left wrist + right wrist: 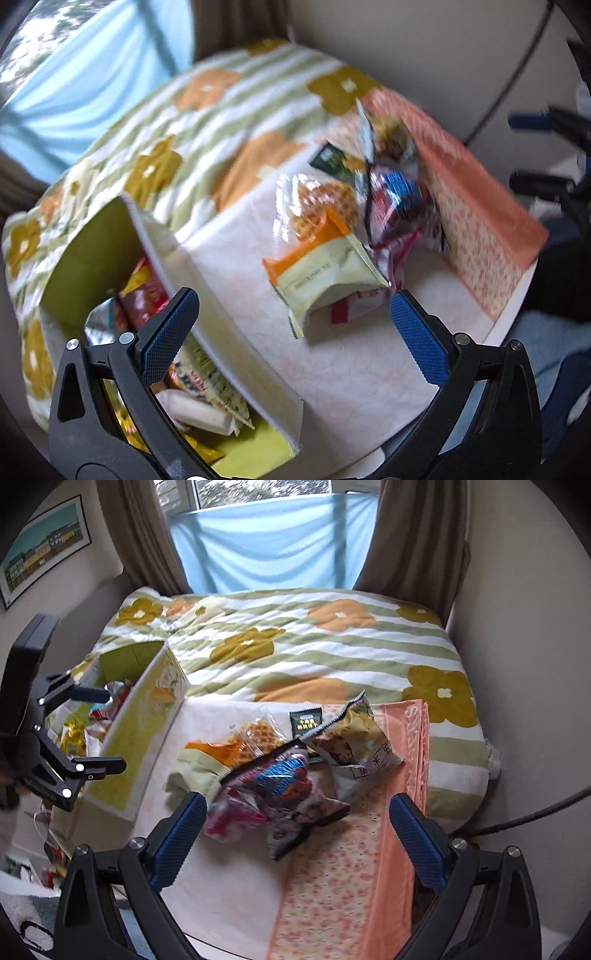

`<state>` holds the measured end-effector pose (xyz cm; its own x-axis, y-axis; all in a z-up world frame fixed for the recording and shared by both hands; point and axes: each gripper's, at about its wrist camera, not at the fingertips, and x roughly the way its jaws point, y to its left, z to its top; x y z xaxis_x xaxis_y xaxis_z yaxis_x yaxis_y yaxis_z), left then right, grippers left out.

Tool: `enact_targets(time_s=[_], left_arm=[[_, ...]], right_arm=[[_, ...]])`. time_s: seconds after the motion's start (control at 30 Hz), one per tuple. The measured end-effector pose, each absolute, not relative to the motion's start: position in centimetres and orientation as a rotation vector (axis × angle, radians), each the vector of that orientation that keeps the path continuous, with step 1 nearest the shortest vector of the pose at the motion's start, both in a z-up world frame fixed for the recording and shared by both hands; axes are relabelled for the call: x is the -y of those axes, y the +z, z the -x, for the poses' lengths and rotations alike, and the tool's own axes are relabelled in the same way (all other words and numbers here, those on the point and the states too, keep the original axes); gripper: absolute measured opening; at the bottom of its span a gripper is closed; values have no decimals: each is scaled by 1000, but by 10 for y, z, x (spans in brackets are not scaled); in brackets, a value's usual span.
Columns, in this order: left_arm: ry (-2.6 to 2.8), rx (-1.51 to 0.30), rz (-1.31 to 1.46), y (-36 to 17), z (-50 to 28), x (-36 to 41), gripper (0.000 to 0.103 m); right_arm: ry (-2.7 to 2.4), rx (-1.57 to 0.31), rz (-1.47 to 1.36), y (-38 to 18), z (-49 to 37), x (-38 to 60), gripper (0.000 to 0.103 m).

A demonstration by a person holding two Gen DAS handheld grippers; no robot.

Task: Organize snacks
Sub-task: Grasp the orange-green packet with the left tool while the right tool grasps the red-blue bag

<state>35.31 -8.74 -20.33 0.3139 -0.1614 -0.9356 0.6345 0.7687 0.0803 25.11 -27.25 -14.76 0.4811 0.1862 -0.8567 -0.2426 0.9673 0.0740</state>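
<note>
A pile of snack packets lies on the cloth-covered table (pixel 229 886): a pale green and orange packet (pixel 325 280) (pixel 195 764), a waffle in clear wrap (pixel 317 210) (pixel 255 738), a red and blue packet (pixel 399 206) (pixel 284 779), a dark green sachet (pixel 306 722) and a beige crinkled bag (pixel 354 746). A green box (pixel 88 251) (pixel 136 731) at the left holds several snacks. My left gripper (pixel 291 332) is open over the box's near wall, nothing held; it shows in the right wrist view too (pixel 99 731). My right gripper (pixel 295 834) is open, just short of the red and blue packet.
A flowered, striped quilt (pixel 295 642) covers the bed behind the table. An orange patterned towel (pixel 351 878) lies along the table's right side. Brown curtains and a blue sheet hang over the window behind. A dark cable (pixel 535 812) runs at the right.
</note>
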Motion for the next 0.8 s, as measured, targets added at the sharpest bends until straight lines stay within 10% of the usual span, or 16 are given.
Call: enact_targets(time_s=[0.8], left_arm=[[-849, -1523, -1014, -325, -399, 154, 93]], right_arm=[[475, -1243, 134, -248, -314, 271, 98]])
